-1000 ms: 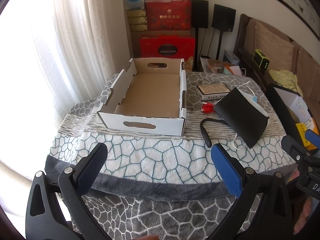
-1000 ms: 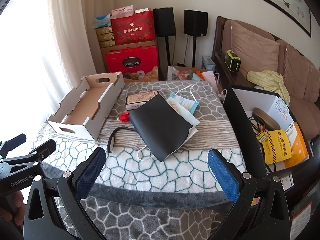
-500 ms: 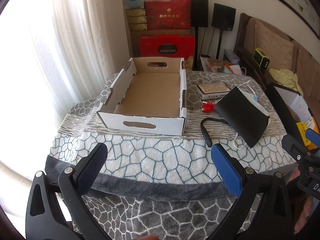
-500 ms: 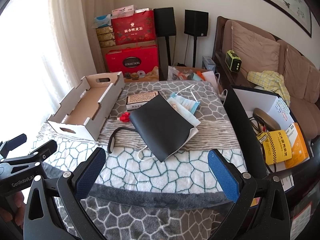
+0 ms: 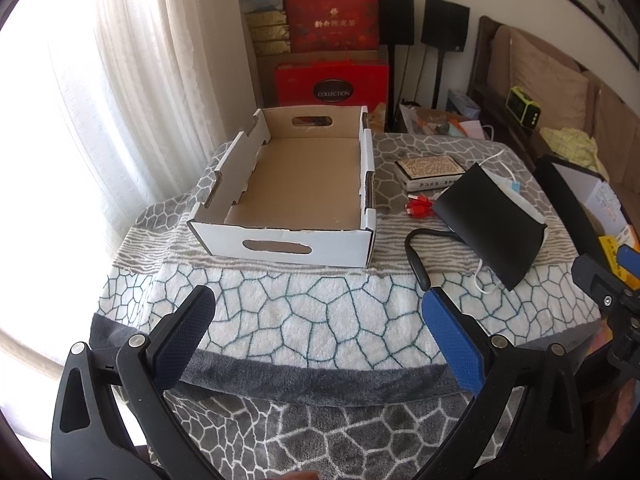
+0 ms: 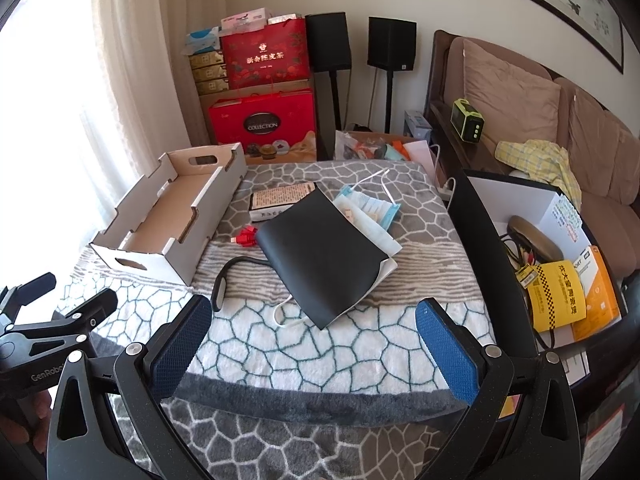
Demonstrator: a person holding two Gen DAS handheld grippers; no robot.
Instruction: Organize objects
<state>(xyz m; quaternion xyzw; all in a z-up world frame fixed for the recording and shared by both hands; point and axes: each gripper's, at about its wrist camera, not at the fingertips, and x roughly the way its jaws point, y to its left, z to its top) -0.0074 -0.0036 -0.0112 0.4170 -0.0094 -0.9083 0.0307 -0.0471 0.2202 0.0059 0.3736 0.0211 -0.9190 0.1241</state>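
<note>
The white corrugated cardboard tray with cut-out handle slots stands open and bare inside on the surface covered by a grey-and-white cobble-patterned fleece blanket. To the right of the tray lies a small book with a text-printed cover, and just in front of the book a little red bundle rests on the blanket. A black soft rectangular pouch lies further right of the tray, tilted, partly covering a blue-and-white face mask and a white cord. A black curved strap lies between the tray and the pouch.

The left gripper hovers above the near blanket edge in front of the tray, jaws spread wide, nothing between them. The right gripper hangs in front of the pouch, jaws equally wide and empty.
</note>
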